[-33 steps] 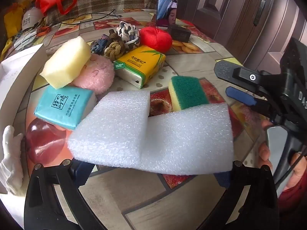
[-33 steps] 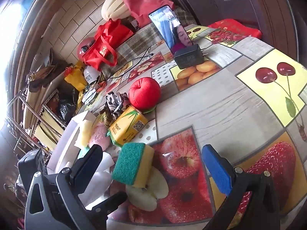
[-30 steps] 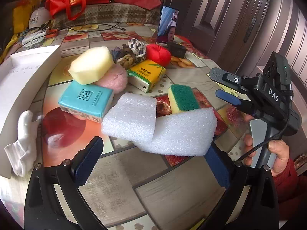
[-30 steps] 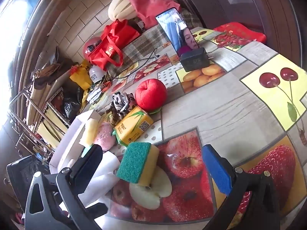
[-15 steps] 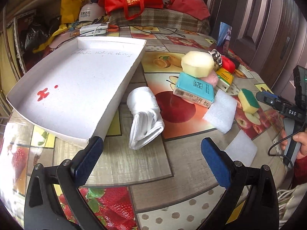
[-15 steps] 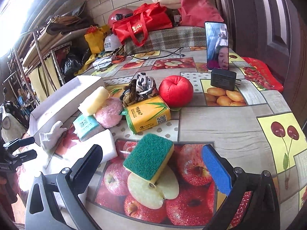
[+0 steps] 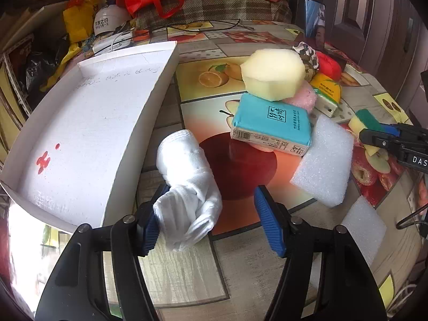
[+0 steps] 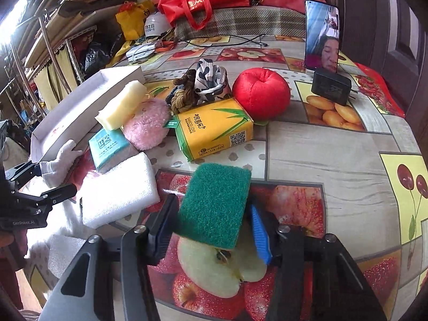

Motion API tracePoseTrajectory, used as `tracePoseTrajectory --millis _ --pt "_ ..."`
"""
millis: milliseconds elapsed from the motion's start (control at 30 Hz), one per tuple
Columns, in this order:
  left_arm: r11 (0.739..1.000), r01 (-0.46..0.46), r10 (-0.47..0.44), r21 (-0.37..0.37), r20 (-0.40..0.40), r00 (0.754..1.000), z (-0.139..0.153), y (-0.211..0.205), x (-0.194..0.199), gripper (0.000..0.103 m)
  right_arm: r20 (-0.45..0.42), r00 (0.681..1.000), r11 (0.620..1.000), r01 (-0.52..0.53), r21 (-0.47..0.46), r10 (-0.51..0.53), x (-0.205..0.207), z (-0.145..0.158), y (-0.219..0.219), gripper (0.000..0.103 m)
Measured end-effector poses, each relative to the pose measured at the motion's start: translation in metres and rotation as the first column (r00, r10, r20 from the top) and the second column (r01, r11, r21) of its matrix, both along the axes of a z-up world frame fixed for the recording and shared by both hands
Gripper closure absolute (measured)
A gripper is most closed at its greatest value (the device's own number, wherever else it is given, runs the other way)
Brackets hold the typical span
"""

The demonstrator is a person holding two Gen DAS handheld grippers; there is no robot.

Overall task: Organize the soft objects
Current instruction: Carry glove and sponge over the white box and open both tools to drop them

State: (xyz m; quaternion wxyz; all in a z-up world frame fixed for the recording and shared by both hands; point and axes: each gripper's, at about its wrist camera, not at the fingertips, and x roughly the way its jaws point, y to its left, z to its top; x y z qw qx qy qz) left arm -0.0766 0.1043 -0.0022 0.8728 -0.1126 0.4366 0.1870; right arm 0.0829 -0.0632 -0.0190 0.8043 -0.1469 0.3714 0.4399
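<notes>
White tray [image 7: 80,139]: we see it at the far left of the table, long and shallow, with red marks on its floor near the close end.
Left gripper [image 7: 208,222]: we hold it low over the near left part of the table, pointing away from us. Its blue-padded fingers [image 7: 267,227] stand wide apart around the near end of the white glove [image 7: 187,184]. The left pad touches the cloth, while the right pad is clear of it, so nothing is clamped.
White glove: rolled up, lying on the table just right of the tray's side wall.
Teal tissue pack [image 7: 271,125]: right of the glove and farther away, with a pale yellow sponge [image 7: 272,73] resting on its far edge and on a pink puff [image 7: 303,96].
White foam pads: one [image 7: 325,157] leans against the teal pack's right side; a smaller one [image 7: 365,219] lies near the table's edge.
Yellow tissue pack [image 8: 214,128]: mid-table, in front of a red plush apple [image 8: 260,96] and a bundle of knotted cords [image 8: 198,84].
Right gripper [image 8: 211,230]: we hold it low at the near right, aimed toward the pile. Its fingers straddle the green scouring sponge [image 8: 214,203]. The left finger looks pressed to the sponge's side, but we cannot tell whether the right pad meets it.
Green scouring sponge: on the apple print, near and right of the larger foam pad.
Phone [image 8: 322,37]: upright at the far right.
</notes>
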Motion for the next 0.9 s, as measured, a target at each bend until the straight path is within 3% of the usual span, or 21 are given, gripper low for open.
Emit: tracePoseTrajectory --millis 100,200,300,367,467,633,733,833,900 --pt "0.999 0.016 -0.016 -0.030 0.013 1.000 0.001 0.001 -0.003 0.072 0.010 1.000 1.000 0.000 0.031 -0.001 -0.002 0.004 -0.005 0.061" --pt "0.999 0.029 -0.030 0.016 0.069 0.997 0.012 -0.008 -0.008 0.072 0.055 0.998 0.995 -0.016 0.094 0.011 -0.011 0.013 -0.012 0.061" --pt "0.997 0.014 -0.029 0.080 0.186 0.982 0.031 -0.015 -0.022 0.072 0.122 0.993 0.980 -0.027 0.196 0.003 -0.022 0.025 -0.019 0.061" --pt "0.990 -0.032 -0.009 0.134 0.299 0.954 0.043 -0.017 -0.037 0.072 0.144 0.989 0.964 -0.018 0.267 -0.022 -0.025 0.031 -0.022 0.061" --pt "0.960 -0.174 0.072 0.218 0.410 0.909 0.052 -0.010 -0.059 0.072 0.161 0.986 0.940 -0.009 0.342 -0.049 -0.030 0.036 -0.019 0.061" --pt "0.896 -0.389 0.247 0.215 0.487 0.838 0.053 0.032 -0.089 0.072 0.190 0.982 0.899 -0.095 0.427 0.014 -0.057 0.044 -0.005 0.061" --pt "0.861 -0.460 0.300 0.216 0.515 0.803 0.055 0.052 -0.103 0.072 0.206 0.974 0.881 -0.174 0.440 0.089 -0.081 0.045 0.011 0.061" --pt "0.847 -0.480 0.307 0.229 0.527 0.793 0.055 0.063 -0.107 0.072 0.243 0.957 0.871 -0.250 0.422 0.157 -0.104 0.045 0.033 0.061" --pt "0.843 -0.478 0.301 0.246 0.521 0.799 0.054 0.068 -0.105 0.072 0.278 0.942 0.866 -0.291 0.406 0.187 -0.117 0.045 0.049 0.061"
